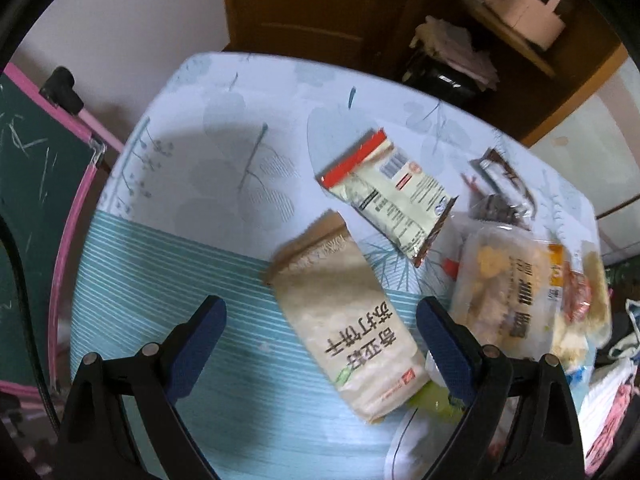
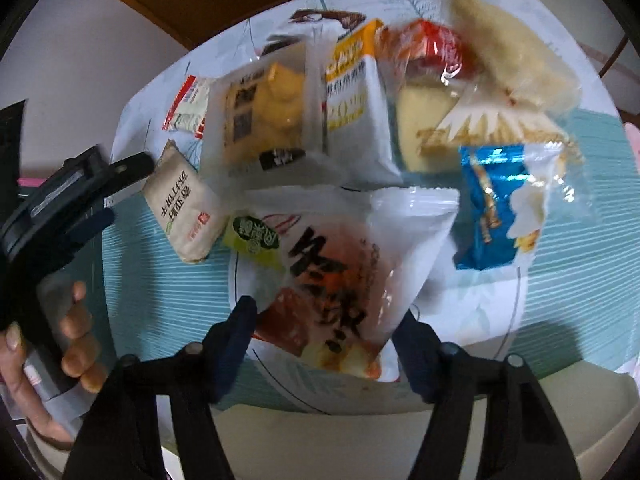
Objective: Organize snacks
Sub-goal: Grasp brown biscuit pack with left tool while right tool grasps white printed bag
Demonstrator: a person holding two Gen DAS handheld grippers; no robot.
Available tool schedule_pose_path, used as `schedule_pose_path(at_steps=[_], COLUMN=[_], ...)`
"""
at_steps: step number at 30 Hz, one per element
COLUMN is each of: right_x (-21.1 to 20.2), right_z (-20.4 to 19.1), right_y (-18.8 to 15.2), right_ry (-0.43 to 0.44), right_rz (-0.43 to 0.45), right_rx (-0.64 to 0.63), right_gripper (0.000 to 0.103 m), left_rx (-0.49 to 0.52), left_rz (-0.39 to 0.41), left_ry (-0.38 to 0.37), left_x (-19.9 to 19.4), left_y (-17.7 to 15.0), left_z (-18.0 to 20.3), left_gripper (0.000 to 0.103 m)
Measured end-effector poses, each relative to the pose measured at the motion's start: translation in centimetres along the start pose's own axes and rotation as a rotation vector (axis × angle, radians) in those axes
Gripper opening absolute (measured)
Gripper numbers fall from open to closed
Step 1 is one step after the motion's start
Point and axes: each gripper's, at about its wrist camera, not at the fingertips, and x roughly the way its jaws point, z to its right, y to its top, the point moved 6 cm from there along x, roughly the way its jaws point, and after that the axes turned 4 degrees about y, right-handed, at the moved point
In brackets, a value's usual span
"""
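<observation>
Nearest to the right gripper (image 2: 324,330), whose fingers stand spread, a white snack bag with big black characters (image 2: 336,272) lies between the tips on a white plate (image 2: 480,320); no squeeze shows. Beyond it a blue wafer packet (image 2: 496,208), a yellow-topped white pack (image 2: 356,92) and a clear pack of yellow biscuits (image 2: 264,120) crowd the table (image 2: 168,300). The left gripper (image 1: 320,328) is spread too, hovering over a beige soda-cracker pack (image 1: 344,320) lying flat on the teal-striped cloth. A red-edged cream packet (image 1: 388,188) lies just past it, slightly apart, with a dark packet (image 1: 500,188) further right.
</observation>
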Motion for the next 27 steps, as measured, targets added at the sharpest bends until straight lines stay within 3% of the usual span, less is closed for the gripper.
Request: schedule_pose_path(at_steps=[7, 9, 10, 11, 17, 27], right_x=[0.4, 0.2, 0.2, 0.1, -1.5, -6.5], right_z=[-0.8, -0.8, -0.7, -0.7, 0.3, -0.8], right_y=[-0.6, -0.4, -0.4, -0.4, -0.8, -1.1], right_ry=[-0.004, 0.004, 0.007, 0.013, 0.071, 0.104], right_rz=[-0.001, 0.004, 0.007, 0.011, 0.051, 0.216], right_rx=[-0.042, -0.041, -0.040, -0.038, -0.013, -0.063], right_gripper=[0.062, 0.060, 0.059, 0.058, 0.052, 0.051], left_rx=[-0.055, -0.006, 0.013, 0.019, 0.037, 0.139], left_rz=[-0.076, -0.058, -0.046, -0.037, 0.001, 0.216], left_ry=[0.046, 0.085, 0.090, 0.088, 0.049, 0.027], left_x=[2.6, 2.4, 2.2, 1.9, 0.3, -8.1], left_y=[-1.0, -1.5, -1.6, -1.7, -2.5, -4.7], left_z=[0.7, 1.2, 1.4, 1.5, 0.8, -0.2], left_gripper=[0.094, 0.086, 0.077, 0.058, 0.056, 0.056])
